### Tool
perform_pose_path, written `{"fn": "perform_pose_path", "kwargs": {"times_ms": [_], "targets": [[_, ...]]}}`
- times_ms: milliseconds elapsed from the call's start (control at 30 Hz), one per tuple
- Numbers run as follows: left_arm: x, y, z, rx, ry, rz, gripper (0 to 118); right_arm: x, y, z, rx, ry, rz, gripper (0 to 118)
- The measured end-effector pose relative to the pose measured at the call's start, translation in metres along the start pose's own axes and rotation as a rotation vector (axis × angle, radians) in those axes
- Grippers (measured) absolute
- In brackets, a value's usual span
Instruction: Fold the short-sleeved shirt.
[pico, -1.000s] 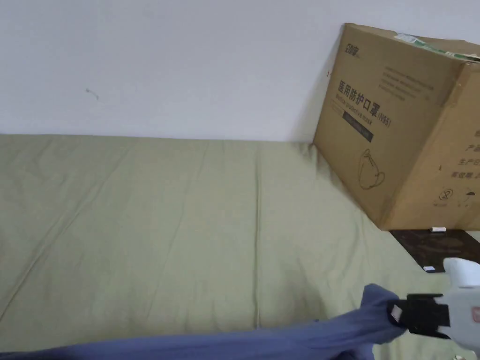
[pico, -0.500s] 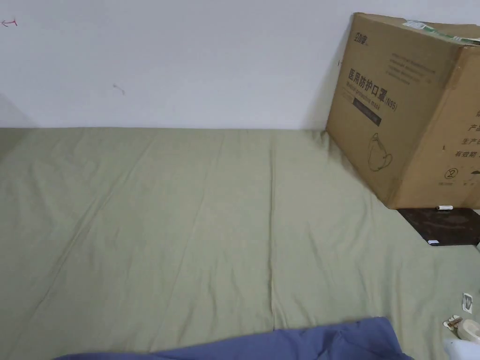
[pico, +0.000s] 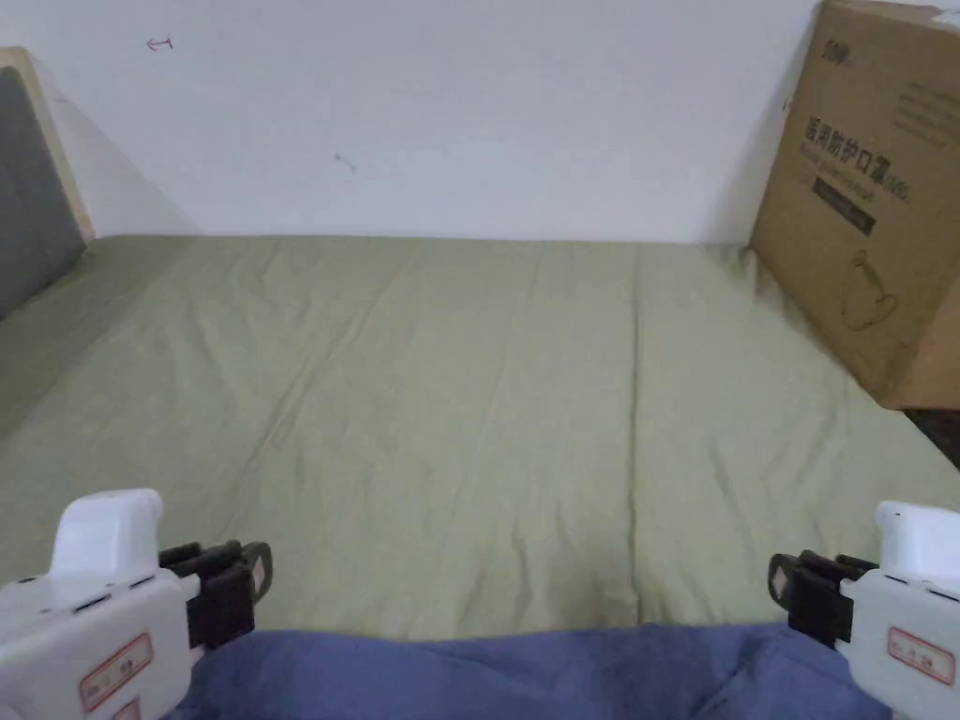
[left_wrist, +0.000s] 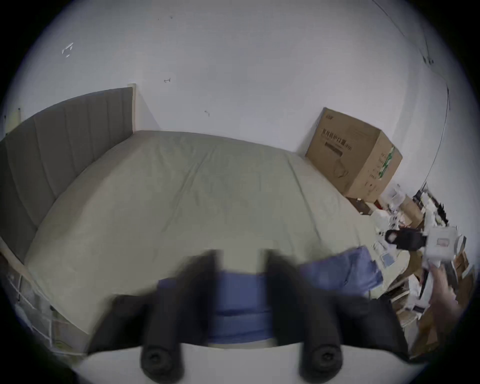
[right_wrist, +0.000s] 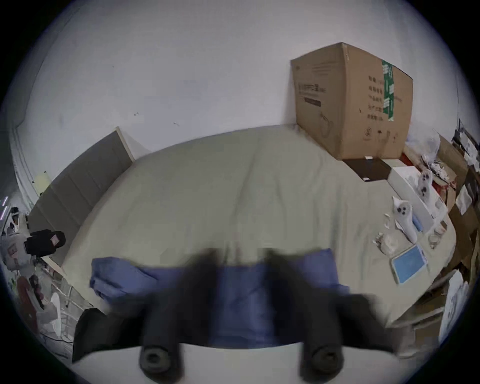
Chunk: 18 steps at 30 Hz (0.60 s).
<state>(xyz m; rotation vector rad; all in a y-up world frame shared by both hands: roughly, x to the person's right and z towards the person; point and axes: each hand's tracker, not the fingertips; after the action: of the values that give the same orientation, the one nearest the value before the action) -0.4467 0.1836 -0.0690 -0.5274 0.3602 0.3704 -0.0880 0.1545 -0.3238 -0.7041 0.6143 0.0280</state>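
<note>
The blue short-sleeved shirt (pico: 525, 675) lies spread along the near edge of the pale green bed sheet (pico: 469, 394). My left gripper (pico: 239, 572) hovers at the shirt's left end, my right gripper (pico: 787, 586) at its right end. In the left gripper view the left gripper (left_wrist: 240, 259) has its blurred jaws apart, with the shirt (left_wrist: 239, 298) showing below the gap. In the right gripper view the right gripper (right_wrist: 239, 259) also has its jaws apart over the shirt (right_wrist: 239, 293). Neither holds any cloth.
A large cardboard box (pico: 872, 216) stands at the bed's far right against the white wall. A grey headboard (pico: 28, 187) closes the left side. Small white items and a blue flat object (right_wrist: 409, 262) lie on the bed's right edge.
The right gripper, earlier shut on a raised shirt corner, has let it go and the shirt now lies flat. The head camera has swung left, bringing the left gripper into the picture.
</note>
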Motion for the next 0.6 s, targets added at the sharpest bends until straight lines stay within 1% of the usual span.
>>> {"fn": "perform_pose_path", "kwargs": {"times_ms": [33,67,100,133,167,200,267,333,367,400,433,467,500,533,567,600], "targets": [[0.004,-0.001,-0.004,-0.008,0.017,-0.005,0,-0.005,-0.002,-0.003,-0.016,0.002,0.017,0],[0.005,-0.003,-0.006,-0.005,0.024,-0.018,0,-0.006,-0.002,-0.005,-0.012,0.016,0.017,0],[-0.001,-0.002,-0.01,-0.019,0.02,-0.035,0,-0.007,-0.002,-0.006,-0.031,0.067,0.011,0],[-0.005,-0.002,-0.011,-0.027,0.022,-0.043,0,-0.007,-0.003,-0.006,-0.032,0.079,0.002,0],[-0.014,-0.001,-0.012,-0.036,0.036,-0.045,0,-0.008,-0.003,-0.003,-0.029,0.071,0.003,0],[-0.029,0.001,-0.014,-0.067,0.029,-0.017,0,-0.007,-0.003,-0.003,-0.033,0.073,0.004,0],[-0.074,0.005,-0.023,-0.174,-0.009,0.109,1,-0.005,-0.005,0.001,-0.051,0.067,-0.005,0],[-0.123,-0.001,-0.037,-0.252,-0.091,0.221,3,-0.002,-0.008,0.004,-0.064,0.062,-0.017,0],[-0.148,-0.007,-0.043,-0.284,-0.162,0.305,15,0.0,-0.009,0.003,-0.075,0.057,-0.02,0],[-0.166,-0.014,-0.047,-0.305,-0.196,0.386,27,-0.001,-0.011,0.004,-0.087,0.047,-0.018,0],[-0.181,-0.021,-0.051,-0.31,-0.201,0.452,34,-0.002,-0.012,0.005,-0.097,0.034,-0.015,0],[-0.195,-0.028,-0.055,-0.286,-0.206,0.493,34,-0.002,-0.014,0.004,-0.106,0.023,-0.018,0],[-0.205,-0.035,-0.059,-0.279,-0.219,0.524,57,-0.001,-0.015,0.003,-0.115,0.017,-0.024,0],[-0.208,-0.042,-0.059,-0.279,-0.239,0.547,84,0.0,-0.016,0.002,-0.122,0.014,-0.031,0],[-0.214,-0.05,-0.065,-0.284,-0.267,0.573,118,-0.004,-0.017,0.003,-0.13,0.01,-0.039,0],[-0.222,-0.058,-0.065,-0.219,-0.322,0.615,117,-0.004,-0.018,0.001,-0.138,0.009,-0.045,0]]}}
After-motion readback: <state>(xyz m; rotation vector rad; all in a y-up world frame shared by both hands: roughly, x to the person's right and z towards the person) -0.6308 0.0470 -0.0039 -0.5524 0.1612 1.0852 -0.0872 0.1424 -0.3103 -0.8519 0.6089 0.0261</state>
